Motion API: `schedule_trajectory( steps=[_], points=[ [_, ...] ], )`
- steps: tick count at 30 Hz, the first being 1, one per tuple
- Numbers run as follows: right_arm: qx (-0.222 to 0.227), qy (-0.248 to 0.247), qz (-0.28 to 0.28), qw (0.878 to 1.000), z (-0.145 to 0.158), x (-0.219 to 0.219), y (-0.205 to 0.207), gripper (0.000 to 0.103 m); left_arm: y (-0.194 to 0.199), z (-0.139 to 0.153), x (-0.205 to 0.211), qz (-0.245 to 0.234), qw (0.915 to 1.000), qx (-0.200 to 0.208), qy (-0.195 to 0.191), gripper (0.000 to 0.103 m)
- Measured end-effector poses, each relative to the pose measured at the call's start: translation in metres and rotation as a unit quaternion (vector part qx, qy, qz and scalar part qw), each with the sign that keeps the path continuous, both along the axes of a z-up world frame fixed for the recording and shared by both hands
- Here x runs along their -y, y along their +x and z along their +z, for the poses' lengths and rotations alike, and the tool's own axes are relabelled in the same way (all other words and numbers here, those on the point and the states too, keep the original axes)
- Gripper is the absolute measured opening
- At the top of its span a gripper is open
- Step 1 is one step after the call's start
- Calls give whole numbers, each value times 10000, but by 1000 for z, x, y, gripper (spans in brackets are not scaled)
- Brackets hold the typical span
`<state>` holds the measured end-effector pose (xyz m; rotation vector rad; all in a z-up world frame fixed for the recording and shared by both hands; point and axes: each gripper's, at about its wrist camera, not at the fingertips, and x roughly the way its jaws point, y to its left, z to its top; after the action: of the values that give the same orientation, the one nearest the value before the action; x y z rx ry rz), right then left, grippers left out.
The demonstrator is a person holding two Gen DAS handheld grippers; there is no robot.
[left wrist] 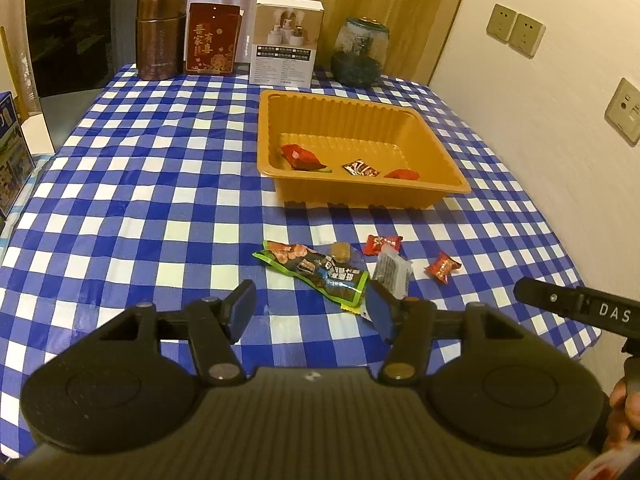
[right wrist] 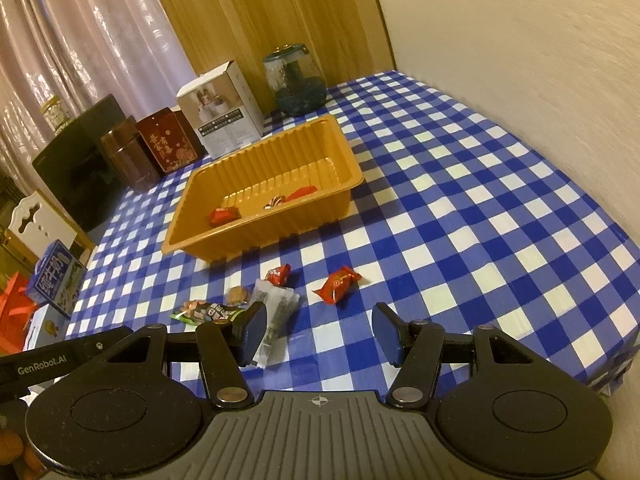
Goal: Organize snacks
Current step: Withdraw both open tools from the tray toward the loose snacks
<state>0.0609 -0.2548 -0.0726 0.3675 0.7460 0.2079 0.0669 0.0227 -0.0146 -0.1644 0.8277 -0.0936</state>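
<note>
Here the left gripper [left wrist: 312,308] hovers low over the near part of the tabletop [left wrist: 140,184], its jaws spread wide and holding nothing. The right gripper [right wrist: 320,330] hangs beside it, also wide and empty; in the left wrist view only its dark side arm shows at the right edge.

An orange tray [left wrist: 456,182] sits toward the far right of the checkered cloth. Three wrapped snacks lie in it — a red packet [left wrist: 301,157] at its left, a dark candy [left wrist: 360,169] in the middle, and a small red piece [left wrist: 402,174] to the right.

Five more snacks lie loose on the tabletop between the tray and the grippers. A long green-edged packet [left wrist: 312,270] lies slanted just ahead of the left gripper, its near end close to the right finger's blue pad. A small brown candy [left wrist: 340,251] touches its far side. A clear-wrapped dark bar [left wrist: 392,270] lies just right of the packet, with a red candy [left wrist: 382,243] at its far end. Another red candy [left wrist: 442,266] lies apart to the right — in the right wrist view it sits ahead of the right gripper's open jaws.

Along the far edge stand a brown canister [left wrist: 158,36], a red tin [left wrist: 212,38], a white box [left wrist: 286,42] and a glass jar [left wrist: 360,52].
</note>
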Motion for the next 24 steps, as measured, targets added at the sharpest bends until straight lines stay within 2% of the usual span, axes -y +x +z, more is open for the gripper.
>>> schedule_trajectory(
  steps=[17,24],
  points=[
    [-116,34,16,9999,-7,-6,2,58,3,-9,1,-83,9999,-105,35,57],
    [-166,39,-67,9998,-15,-3,9,58,10,-18,10,-289,9995,-156,17,57]
  ],
)
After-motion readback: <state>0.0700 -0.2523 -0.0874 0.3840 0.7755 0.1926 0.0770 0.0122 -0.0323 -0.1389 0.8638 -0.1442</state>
